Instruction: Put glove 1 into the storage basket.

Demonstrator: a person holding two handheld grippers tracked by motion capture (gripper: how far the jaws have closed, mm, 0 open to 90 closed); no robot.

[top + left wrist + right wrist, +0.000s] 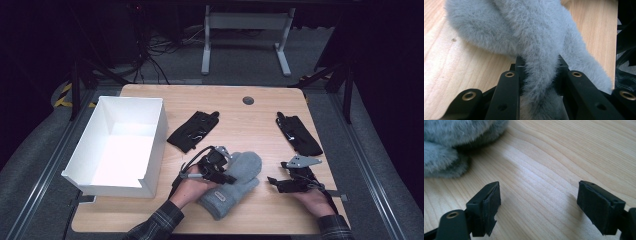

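Left gripper view has the fingers (509, 82) clamped on the grey mitten (541, 37), right gripper (537, 202) wide; next, lift toward the white box (150, 150) at the table's left edge.

Left tongs (226, 172): black frame, black cable looped from the body. Right tongs (274, 182): black, topped by a grey three-cornered plate, cable trailing behind. Both sleeves dark plaid. In the left gripper view, black jaws carry brass-ringed screw holes. In the right gripper view, blocky black pads (489, 201) with a brass eyelet at the base.
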